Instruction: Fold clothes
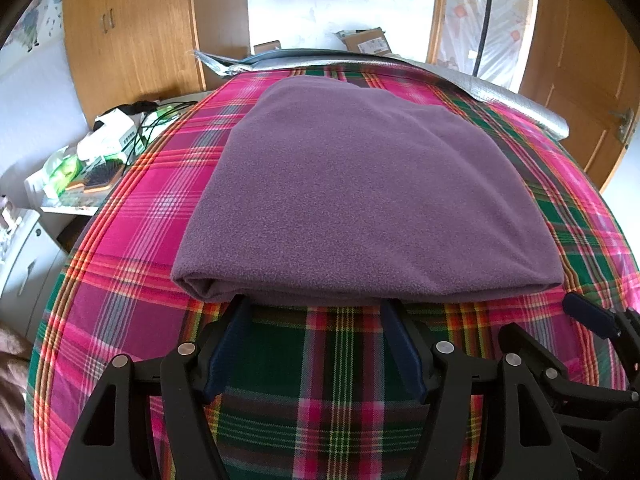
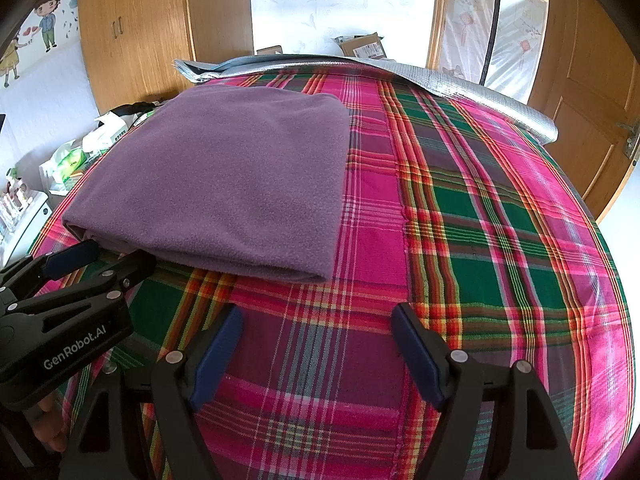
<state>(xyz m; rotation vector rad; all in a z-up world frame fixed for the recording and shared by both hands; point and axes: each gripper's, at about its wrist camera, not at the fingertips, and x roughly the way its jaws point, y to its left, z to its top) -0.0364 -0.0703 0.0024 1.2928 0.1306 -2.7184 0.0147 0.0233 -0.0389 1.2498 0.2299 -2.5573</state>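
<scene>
Folded purple fleece [image 1: 360, 192] (soft, nappy, rectangular)

One folded purple garment [image 1: 360, 184], two grippers, one plaid cover [image 2: 480, 240].

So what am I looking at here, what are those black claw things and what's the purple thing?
Those are two hand-held grippers a person carries, one per hand, each with a camera looking along its fingers. One picture is from the left hand-held gripper, the other from the right hand-held gripper. Both are open and hold nothing. The purple thing is a folded fleece garment lying on a plaid bed cover. The left gripper's fingertips sit right at its near edge; the right one is over bare cover.
</scene>
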